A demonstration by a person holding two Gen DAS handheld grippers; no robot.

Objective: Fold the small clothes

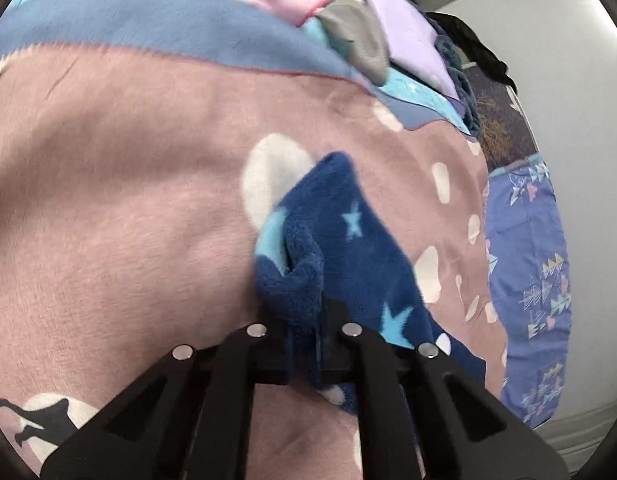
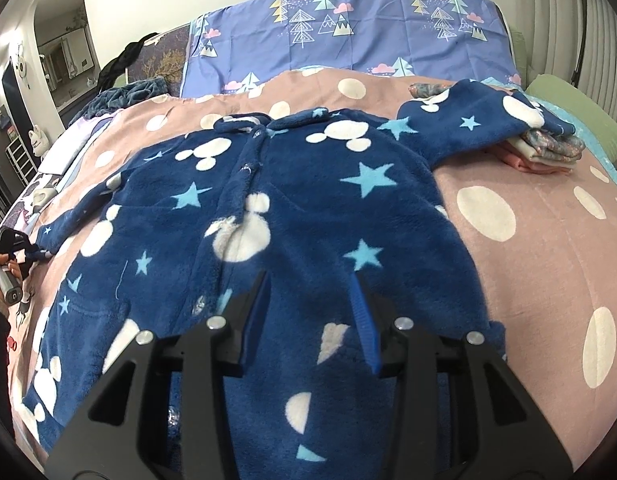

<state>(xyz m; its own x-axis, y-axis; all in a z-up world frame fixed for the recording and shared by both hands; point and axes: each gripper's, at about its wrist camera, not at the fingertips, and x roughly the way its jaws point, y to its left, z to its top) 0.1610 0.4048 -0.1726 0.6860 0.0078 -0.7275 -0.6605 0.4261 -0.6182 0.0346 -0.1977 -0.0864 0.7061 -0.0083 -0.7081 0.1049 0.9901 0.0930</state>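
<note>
A: Item 1, pajama top (image 2: 268, 200)?
B: Spread flat on the bed (image 2: 528, 248), front up.
A: Left hand-held gripper (image 1: 304, 316)?
B: Clamped on a sleeve (image 1: 332, 240).
A: Right hand-held gripper (image 2: 312, 288)?
B: Fingers apart, above the hem.

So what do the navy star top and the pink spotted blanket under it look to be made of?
The navy star top looks like thick plush fleece: deep fuzzy nap, soft rounded edges where the left gripper pinches its sleeve. The pink spotted blanket seems a shorter-pile brushed fabric, matte and smooth; exact fibre cannot be told.
</note>
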